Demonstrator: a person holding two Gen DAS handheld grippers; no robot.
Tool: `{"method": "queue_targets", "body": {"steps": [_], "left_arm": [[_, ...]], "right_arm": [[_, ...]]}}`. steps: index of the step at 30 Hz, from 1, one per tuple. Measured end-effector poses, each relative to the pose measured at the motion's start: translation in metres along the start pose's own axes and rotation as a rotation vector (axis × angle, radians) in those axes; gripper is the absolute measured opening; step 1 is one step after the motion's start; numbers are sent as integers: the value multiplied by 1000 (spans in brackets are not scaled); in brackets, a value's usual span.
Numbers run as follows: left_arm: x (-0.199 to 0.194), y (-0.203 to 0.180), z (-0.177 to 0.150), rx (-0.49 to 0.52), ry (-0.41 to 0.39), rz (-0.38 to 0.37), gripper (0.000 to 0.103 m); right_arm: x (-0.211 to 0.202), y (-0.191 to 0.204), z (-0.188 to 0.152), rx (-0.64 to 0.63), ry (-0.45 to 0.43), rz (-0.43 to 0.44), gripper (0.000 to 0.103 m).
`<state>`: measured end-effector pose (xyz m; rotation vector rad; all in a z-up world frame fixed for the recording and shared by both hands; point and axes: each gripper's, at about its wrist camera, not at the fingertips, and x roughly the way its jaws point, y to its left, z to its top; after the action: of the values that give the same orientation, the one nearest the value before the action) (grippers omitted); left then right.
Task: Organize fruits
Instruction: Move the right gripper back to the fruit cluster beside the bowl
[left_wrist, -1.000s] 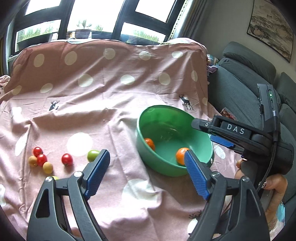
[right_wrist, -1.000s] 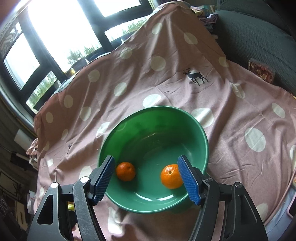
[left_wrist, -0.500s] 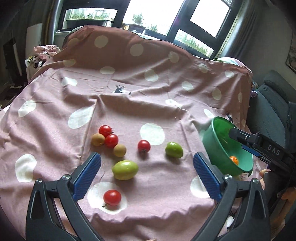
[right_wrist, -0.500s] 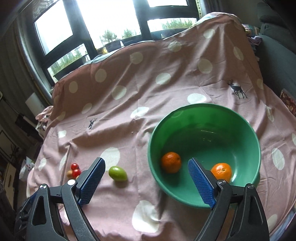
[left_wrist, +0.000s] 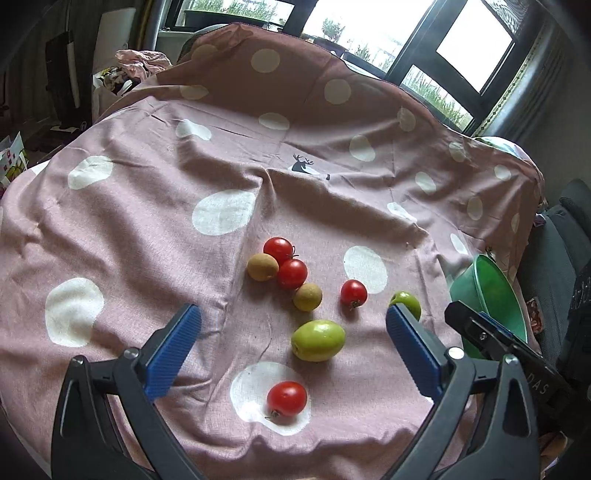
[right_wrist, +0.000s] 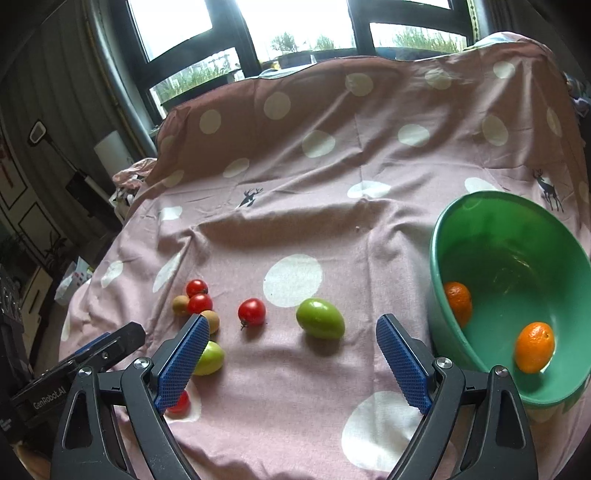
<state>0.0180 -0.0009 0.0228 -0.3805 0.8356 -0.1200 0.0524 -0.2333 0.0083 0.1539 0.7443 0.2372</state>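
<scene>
Step in hand: approach the loose fruit on the worktop (left_wrist: 122, 236) and pick one piece per tongs for transfer to the bowl (right_wrist: 476, 206).

Left tongs (left_wrist: 293, 345): released, nothing between the pads. Their jaws have just been opening and now stand wide. They point downward at the fruit group, and the large green fruit (left_wrist: 318, 340) lies between the two pads in view, with a red tomato (left_wrist: 287, 398) just below it. Centre the jaws on one piece only. Lower until the pads flank its widest part, then close gently; tomato skin is likely to split under a hard clench.

Right tongs (right_wrist: 291, 356): released and empty, also just widened. They point downward at the cloth between the fruit group and the bowl. The other green fruit (right_wrist: 320, 319) lies just ahead of the gap, and a tomato (right_wrist: 252, 312) sits to its left. Grip the oval fruit across its short axis to prevent rolling.

The bowl stands at the right of the fruit group and holds two oranges (right_wrist: 534, 347). The two tongs are near each other; stagger the picks to avoid a collision.
</scene>
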Motion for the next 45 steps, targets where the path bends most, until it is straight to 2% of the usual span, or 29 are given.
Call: {"method": "queue_targets", "body": {"steps": [3, 7, 12, 18, 23, 25, 26, 30, 31, 33, 37, 40, 45], "left_arm": [[2, 2, 1, -1, 9, 2, 101], [4, 4, 1, -5, 13, 13, 101], [3, 5, 1, -1, 10, 21, 101], [7, 4, 0, 4, 25, 27, 101], [7, 5, 0, 4, 17, 45, 101], [8, 6, 0, 2, 15, 49, 101], [8, 6, 0, 1, 16, 47, 101], [9, 6, -1, -5, 24, 39, 100], [9, 5, -1, -3, 23, 35, 100], [9, 3, -2, 6, 22, 28, 99], [9, -4, -5, 37, 18, 19, 98], [12, -10, -8, 65, 28, 10, 94], [20, -21, -14, 102, 72, -25, 81]], "right_arm": [[9, 5, -3, -24, 15, -46, 92], [16, 9, -7, -53, 34, -59, 92], [21, 9, -9, -55, 16, -123, 92], [25, 8, -10, -57, 35, -108, 92], [22, 3, -8, -30, 35, -52, 92], [22, -1, -7, -10, 36, -45, 86], [23, -4, -6, 4, 43, -41, 80], [31, -16, -5, 85, 79, 14, 71], [33, -19, -5, 101, 90, 29, 66], [38, -24, -3, 133, 102, 47, 61], [46, -33, 3, 190, 112, 63, 57], [55, -34, 5, 187, 131, 44, 51], [72, -30, 7, 148, 156, 22, 51]]}}
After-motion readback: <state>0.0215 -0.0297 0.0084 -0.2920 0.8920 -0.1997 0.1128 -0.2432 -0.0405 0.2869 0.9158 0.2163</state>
